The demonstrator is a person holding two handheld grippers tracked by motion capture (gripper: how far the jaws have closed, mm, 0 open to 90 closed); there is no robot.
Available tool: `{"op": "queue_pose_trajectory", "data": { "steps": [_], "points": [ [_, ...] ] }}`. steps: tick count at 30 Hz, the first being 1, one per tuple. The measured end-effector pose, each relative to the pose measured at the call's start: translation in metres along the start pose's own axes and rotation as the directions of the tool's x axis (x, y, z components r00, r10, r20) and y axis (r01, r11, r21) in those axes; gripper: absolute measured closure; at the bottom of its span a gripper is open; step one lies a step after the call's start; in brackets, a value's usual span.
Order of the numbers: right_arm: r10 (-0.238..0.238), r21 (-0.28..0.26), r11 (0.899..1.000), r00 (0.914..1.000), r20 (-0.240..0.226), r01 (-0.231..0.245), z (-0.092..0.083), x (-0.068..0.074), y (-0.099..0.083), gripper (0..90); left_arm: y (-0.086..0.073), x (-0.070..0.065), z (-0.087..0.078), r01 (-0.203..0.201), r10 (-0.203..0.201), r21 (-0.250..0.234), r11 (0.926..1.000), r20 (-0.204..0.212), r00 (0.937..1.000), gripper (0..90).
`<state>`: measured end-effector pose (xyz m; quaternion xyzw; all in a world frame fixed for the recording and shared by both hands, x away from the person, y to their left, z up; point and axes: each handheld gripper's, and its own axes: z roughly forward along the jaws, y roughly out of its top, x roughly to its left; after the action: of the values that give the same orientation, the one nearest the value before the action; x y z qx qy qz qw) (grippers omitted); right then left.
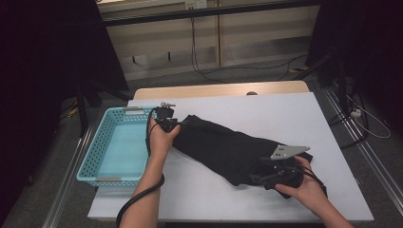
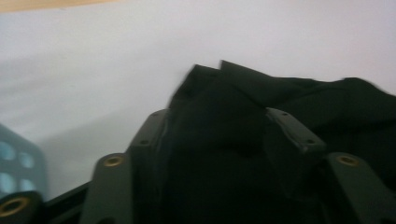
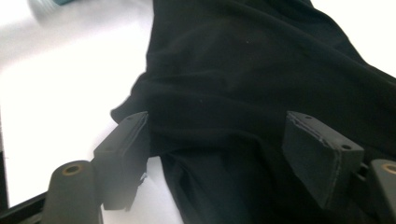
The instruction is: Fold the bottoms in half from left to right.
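Nearest me, my right gripper rested on the near right end of the black garment. Its jaws stood apart with a fold of the cloth bunched between them, the pads not pressing on it. The garment lay stretched slantwise across the white table, well apart from its edges. Farther off, my left gripper met the garment's far left end, jaws spread with dark cloth between them, not clamped. Just beside that hand sat the turquoise basket.
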<state>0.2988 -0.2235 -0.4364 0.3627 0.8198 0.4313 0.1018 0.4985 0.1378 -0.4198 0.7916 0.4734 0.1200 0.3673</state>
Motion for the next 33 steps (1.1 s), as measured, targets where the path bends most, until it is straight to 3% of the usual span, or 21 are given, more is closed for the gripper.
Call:
{"op": "queue_pose_trajectory", "data": {
  "steps": [6,7,9,13,16,18,20,22,25,26,28,33],
  "points": [
    [-0.008,0.026,1.000,0.9990,0.045,0.007,-0.001,-0.004,-0.003,29.3,-0.006,-0.013,-0.001,-0.044,0.044,0.010,0.9990,0.038,0.9983,27.1],
    [-0.005,0.021,1.000,0.9990,0.045,0.004,-0.003,-0.006,-0.003,33.5,-0.008,-0.015,0.000,-0.046,0.046,0.016,0.9988,0.044,0.9980,25.2],
    [0.007,0.015,1.000,0.9995,0.029,-0.007,-0.007,-0.006,-0.004,50.1,-0.012,-0.018,0.001,-0.040,0.038,0.027,0.9989,0.051,0.9980,21.9],
    [-0.014,0.052,0.999,0.9998,-0.011,0.015,-0.008,0.001,-0.006,60.8,-0.019,-0.023,-0.004,-0.030,0.029,0.019,0.9994,0.052,0.9982,19.5],
    [-0.046,0.073,0.996,0.9988,-0.016,0.047,-0.007,0.009,-0.008,68.3,-0.025,-0.028,-0.008,-0.056,0.056,0.013,0.9983,0.041,0.9976,18.9],
    [-0.081,0.097,0.992,0.9967,-0.002,0.081,-0.004,0.014,-0.010,68.0,-0.029,-0.031,-0.008,-0.084,0.083,0.022,0.9962,0.026,0.9962,18.7],
    [-0.125,0.123,0.985,0.9918,0.029,0.120,-0.001,0.018,-0.013,57.1,-0.033,-0.030,-0.008,-0.103,0.102,0.032,0.9942,0.015,0.9946,18.8],
    [-0.164,0.161,0.975,0.9850,0.054,0.153,0.003,0.020,-0.017,56.7,-0.033,-0.029,-0.009,-0.093,0.092,0.032,0.9952,0.018,0.9956,18.7],
    [-0.187,0.158,0.972,0.9800,0.068,0.175,0.004,0.022,-0.020,57.4,-0.035,-0.029,-0.011,-0.095,0.094,0.021,0.9953,0.012,0.9955,18.2],
    [-0.187,0.158,0.972,0.9800,0.068,0.175,0.004,0.022,-0.020,60.6,-0.035,-0.030,-0.011,-0.091,0.091,0.020,0.9956,0.016,0.9957,18.2],
    [-0.165,0.158,0.975,0.9852,0.045,0.156,0.003,0.021,-0.021,82.9,-0.035,-0.032,-0.011,-0.095,0.095,0.015,0.9954,0.016,0.9954,18.2],
    [-0.156,0.202,0.968,0.9877,0.015,0.150,-0.009,0.014,-0.020,86.6,-0.036,-0.034,-0.018,-0.087,0.087,-0.008,0.9962,0.023,0.9959,18.2]
  ]
}}
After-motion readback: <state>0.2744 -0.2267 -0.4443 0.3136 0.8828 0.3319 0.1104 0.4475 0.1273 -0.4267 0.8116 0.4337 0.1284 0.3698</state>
